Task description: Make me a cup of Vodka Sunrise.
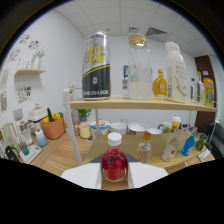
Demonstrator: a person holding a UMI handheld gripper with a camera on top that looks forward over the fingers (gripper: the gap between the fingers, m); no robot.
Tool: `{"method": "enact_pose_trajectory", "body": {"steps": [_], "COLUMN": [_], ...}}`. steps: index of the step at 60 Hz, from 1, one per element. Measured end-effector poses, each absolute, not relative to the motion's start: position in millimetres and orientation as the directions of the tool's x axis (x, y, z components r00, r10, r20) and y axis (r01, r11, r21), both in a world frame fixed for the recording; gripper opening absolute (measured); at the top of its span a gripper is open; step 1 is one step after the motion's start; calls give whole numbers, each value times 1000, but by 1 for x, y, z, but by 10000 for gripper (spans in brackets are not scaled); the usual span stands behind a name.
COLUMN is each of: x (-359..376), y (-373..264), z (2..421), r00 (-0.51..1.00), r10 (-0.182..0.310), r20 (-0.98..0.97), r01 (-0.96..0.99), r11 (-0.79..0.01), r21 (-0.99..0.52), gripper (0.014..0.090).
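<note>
A small round bottle of red liquid [114, 164] with a white cap stands upright between my two white fingers [84, 176]. Both fingers press against its sides, so my gripper [114, 173] is shut on it. Beyond it is a two-level wooden shelf [145, 104]. On the top level stand a tall black and yellow can [96, 65], a clear bottle with a cork top [138, 67], a small amber bottle [160, 84] and a white bottle [175, 71]. The red bottle's base is partly hidden by the fingers.
The lower shelf level holds several cups and bowls [119, 127], a small clear bottle [144, 148] and a blue bottle [188, 145]. An orange basket [53, 128] and white holders sit on the wooden table to the left. A white shelf post [71, 125] stands close ahead on the left.
</note>
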State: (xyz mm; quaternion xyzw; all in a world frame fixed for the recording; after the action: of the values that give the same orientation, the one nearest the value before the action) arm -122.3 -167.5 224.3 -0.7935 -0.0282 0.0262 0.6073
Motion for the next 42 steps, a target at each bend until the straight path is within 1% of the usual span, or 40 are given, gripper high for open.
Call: {"method": "enact_pose_trajectory", "body": {"steps": [5,10,18,21,25,28,31,34,40,42], "x": [-108,-90,-60,-54,-49,-47,-46,-44,-36,-35], "y": [-186,-201,-215,-218,-219,-218,-217,-215,-207,-205], "z": [218,199,174,170,169,171,175,179,186,189], "r00": [997,997,998,997,990,968,917,836,601,508], "r10": [72,62,30,27,26,19,2,-19,-54,-53], "r20": [-16,-38,-64,-77,-142,-251,-399,-549,-797,-860], "r01": [4,-18,-51,-64,-126,-231,-377,-527,-777,-838], "r11": [-264,-290,-324,-327,-325,-325,-320,-312,-273,-261], "r21": [-964,-957,-945,-943,-937,-917,-869,-791,-568,-479], "gripper": [346,345,346,346,346,347,347,346,347,346]}}
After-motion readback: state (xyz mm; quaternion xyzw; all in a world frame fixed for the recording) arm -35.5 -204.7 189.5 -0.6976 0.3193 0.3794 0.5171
